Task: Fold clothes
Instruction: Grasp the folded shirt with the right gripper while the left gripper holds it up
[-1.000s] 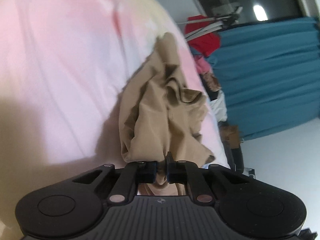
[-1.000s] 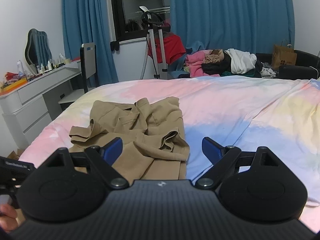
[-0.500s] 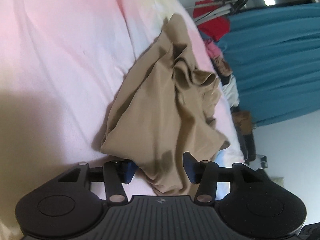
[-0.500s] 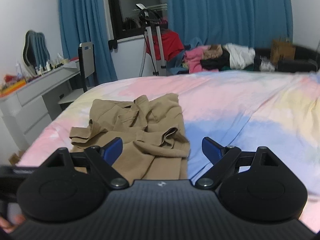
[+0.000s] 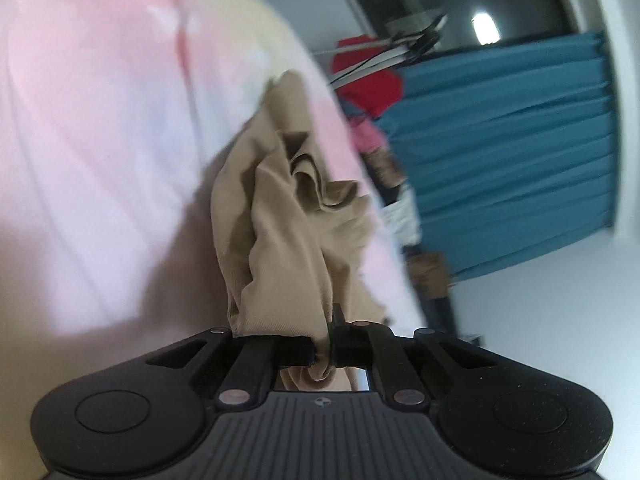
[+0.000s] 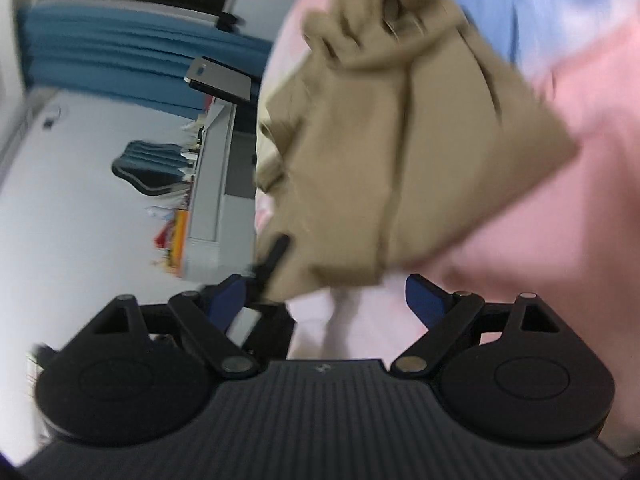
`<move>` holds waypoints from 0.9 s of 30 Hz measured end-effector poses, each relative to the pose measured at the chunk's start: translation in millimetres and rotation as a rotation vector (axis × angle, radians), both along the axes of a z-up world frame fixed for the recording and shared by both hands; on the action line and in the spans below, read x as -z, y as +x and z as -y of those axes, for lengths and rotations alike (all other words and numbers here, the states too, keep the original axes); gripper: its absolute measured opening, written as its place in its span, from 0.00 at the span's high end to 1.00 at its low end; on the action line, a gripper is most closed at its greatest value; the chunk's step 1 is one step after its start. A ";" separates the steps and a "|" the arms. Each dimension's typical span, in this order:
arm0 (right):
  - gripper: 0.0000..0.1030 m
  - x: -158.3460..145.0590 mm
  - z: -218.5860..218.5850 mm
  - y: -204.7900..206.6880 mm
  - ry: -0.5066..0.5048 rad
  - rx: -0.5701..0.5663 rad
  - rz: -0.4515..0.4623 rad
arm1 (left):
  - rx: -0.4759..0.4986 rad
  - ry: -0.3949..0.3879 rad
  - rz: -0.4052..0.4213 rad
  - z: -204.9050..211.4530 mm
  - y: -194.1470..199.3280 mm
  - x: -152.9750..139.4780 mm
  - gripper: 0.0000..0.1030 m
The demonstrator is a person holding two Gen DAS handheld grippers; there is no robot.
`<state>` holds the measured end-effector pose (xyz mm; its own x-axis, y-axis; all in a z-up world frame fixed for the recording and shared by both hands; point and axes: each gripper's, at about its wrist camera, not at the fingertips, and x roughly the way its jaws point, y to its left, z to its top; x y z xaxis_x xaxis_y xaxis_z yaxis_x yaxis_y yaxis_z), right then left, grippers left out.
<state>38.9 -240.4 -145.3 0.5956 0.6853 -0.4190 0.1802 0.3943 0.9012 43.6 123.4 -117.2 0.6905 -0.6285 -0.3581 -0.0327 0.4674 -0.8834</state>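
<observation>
- Between the fingers of our left gripper (image 5: 322, 354), in the left wrist view, we see a bunched edge of the tan garment (image 5: 280, 240) clamped tight, jaws almost touching with cloth squeezed through the gap.
- From that pinch the garment runs straight ahead, away from us along the fingers' line, a long crumpled heap on the pink bed sheet (image 5: 100, 140), with loose folds piled near its far half.
- Its look: thin, matte tan cloth, deeply creased, no flat folded edge that we can make out.
- Ahead of our right gripper (image 6: 324, 298), in the right wrist view, the same tan garment (image 6: 400, 140) lies on the sheet, its near edge just beyond the 2 blue-tipped fingers (image 6: 424, 300), which stand wide apart and hold nothing.
- We judge the left gripper to be the one with a hold, at the near end; the right is close enough to take a 2nd point on that near edge.
- Motion blur hides seams and corners.
</observation>
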 end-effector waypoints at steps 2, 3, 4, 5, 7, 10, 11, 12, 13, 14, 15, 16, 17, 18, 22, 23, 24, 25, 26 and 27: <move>0.13 9.7 4.4 -1.9 0.033 0.059 -0.029 | -0.005 -0.026 0.006 -1.7 -0.4 -1.0 0.94; 0.13 13.5 7.9 -2.2 0.044 0.090 -0.040 | -0.008 -0.038 0.009 -2.6 -0.6 -1.5 0.94; 0.13 16.6 12.1 -2.6 0.054 0.123 -0.049 | -0.010 -0.051 0.012 -3.4 -0.9 -2.0 0.94; 0.21 19.7 16.1 -2.8 0.063 0.154 -0.058 | -0.013 -0.064 0.015 -4.3 -1.1 -2.5 0.94; 0.34 24.0 21.8 0.2 0.049 0.191 -0.076 | -0.018 -0.090 0.021 -6.0 -1.5 -3.4 0.94; 0.55 31.0 20.8 4.9 0.004 0.220 -0.105 | -0.010 -0.081 0.031 -8.7 -3.9 -6.3 0.94; 0.67 31.6 18.6 5.9 -0.016 0.221 -0.103 | -0.007 -0.075 0.033 -8.4 -3.8 -7.1 0.94; 0.71 28.6 18.3 5.4 -0.042 0.227 -0.087 | -0.004 -0.070 0.035 -8.0 -3.7 -7.8 0.94; 0.78 25.3 17.9 4.8 -0.069 0.233 -0.069 | -0.001 -0.061 0.047 -7.4 -5.2 -10.2 0.94; 0.82 19.2 16.6 2.8 -0.097 0.245 -0.034 | 0.002 -0.052 0.061 -6.7 -7.4 -13.1 0.94; 0.83 9.4 16.2 -1.3 -0.130 0.261 0.012 | 0.005 -0.042 0.075 -6.1 -9.5 -15.9 0.94; 0.85 -0.7 15.8 -5.6 -0.163 0.277 0.059 | 0.008 -0.044 0.089 -5.3 -12.1 -19.6 0.94; 0.85 -13.4 15.8 -11.0 -0.191 0.293 0.115 | 0.011 -0.049 0.103 -4.6 -14.9 -23.5 0.94; 0.86 -23.4 17.6 -14.3 -0.200 0.304 0.152 | 0.016 -0.051 0.121 -4.0 -17.8 -29.0 0.94; 0.87 -64.8 19.5 -34.5 -0.231 0.327 0.289 | 0.035 -0.027 0.207 -2.1 -37.4 -64.0 0.94; 0.87 -74.2 18.9 -40.9 -0.248 0.331 0.319 | 0.038 -0.018 0.222 -0.8 -45.1 -72.3 0.94; 0.87 -80.8 20.5 -49.4 -0.264 0.332 0.336 | 0.042 -0.010 0.237 0.8 -53.4 -80.3 0.94; 0.87 -87.4 21.9 -58.2 -0.279 0.332 0.353 | 0.045 0.002 0.245 2.4 -64.5 -87.2 0.94; 0.87 -94.0 21.4 -70.0 -0.295 0.331 0.364 | 0.049 0.016 0.251 4.0 -76.3 -93.7 0.94; 0.87 -98.3 24.0 -82.6 -0.301 0.326 0.364 | 0.054 0.027 0.253 5.5 -88.6 -98.9 0.94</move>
